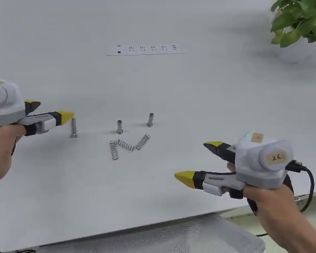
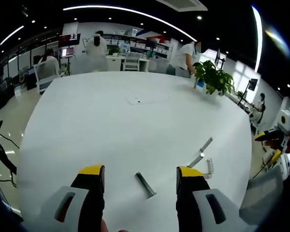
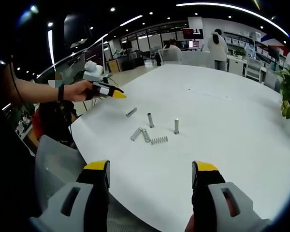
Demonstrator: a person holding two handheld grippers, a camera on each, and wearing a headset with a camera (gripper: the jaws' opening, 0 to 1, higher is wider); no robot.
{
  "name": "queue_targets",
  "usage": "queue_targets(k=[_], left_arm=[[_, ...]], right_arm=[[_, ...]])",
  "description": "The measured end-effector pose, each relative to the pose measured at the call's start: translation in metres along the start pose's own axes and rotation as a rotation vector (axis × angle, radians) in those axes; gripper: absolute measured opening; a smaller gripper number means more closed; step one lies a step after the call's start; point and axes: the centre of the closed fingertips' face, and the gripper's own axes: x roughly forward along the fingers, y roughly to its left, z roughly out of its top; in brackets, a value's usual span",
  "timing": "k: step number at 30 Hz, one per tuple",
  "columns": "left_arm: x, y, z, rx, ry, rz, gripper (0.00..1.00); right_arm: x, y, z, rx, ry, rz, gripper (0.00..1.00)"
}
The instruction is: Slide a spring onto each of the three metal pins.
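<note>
Three metal pins stand in a row on the white table: left pin (image 1: 73,128), middle pin (image 1: 119,126), right pin (image 1: 150,119). Three springs (image 1: 127,145) lie loose just in front of them, touching end to end. My left gripper (image 1: 49,111) hovers open just left of the left pin (image 2: 145,184), which sits between its jaws in the left gripper view. Near the table's front edge my right gripper (image 1: 199,161) is open and holds nothing. The right gripper view shows the pins (image 3: 150,120) and springs (image 3: 146,136) ahead of the right gripper (image 3: 151,166).
A white power strip (image 1: 146,49) lies at the back of the table. A potted plant (image 1: 300,21) stands at the back right. A mesh chair (image 1: 200,237) sits below the front table edge. Several people are far behind the table in the gripper views.
</note>
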Motion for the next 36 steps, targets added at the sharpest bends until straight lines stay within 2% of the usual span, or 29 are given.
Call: queue_targets(k=[3,8,20,23,26,30,36], left_arm=[[0.007,-0.002,-0.007,-0.014,0.015,0.003,0.54],[0.018,0.002,-0.020,-0.046,0.041,0.016,0.50],[0.038,0.003,-0.042,-0.105,0.097,0.043,0.32],[0.043,0.001,-0.046,-0.111,0.106,0.037,0.30],[0.048,0.002,-0.050,-0.092,0.123,0.046,0.27],[0.053,0.003,-0.052,-0.093,0.136,0.059,0.20],[0.058,0.004,-0.049,-0.081,0.133,0.076,0.15]], right_arm=[[0.000,-0.003,-0.003,0.008,0.006,-0.006,0.68],[0.001,-0.005,-0.006,0.013,0.014,-0.007,0.68],[0.008,-0.001,-0.009,0.020,0.031,0.010,0.67],[0.009,0.000,-0.011,0.020,0.037,0.013,0.67],[0.009,-0.001,-0.012,0.021,0.041,0.012,0.67],[0.009,-0.001,-0.014,0.018,0.054,0.014,0.66],[0.007,-0.003,-0.015,0.018,0.059,0.013,0.66]])
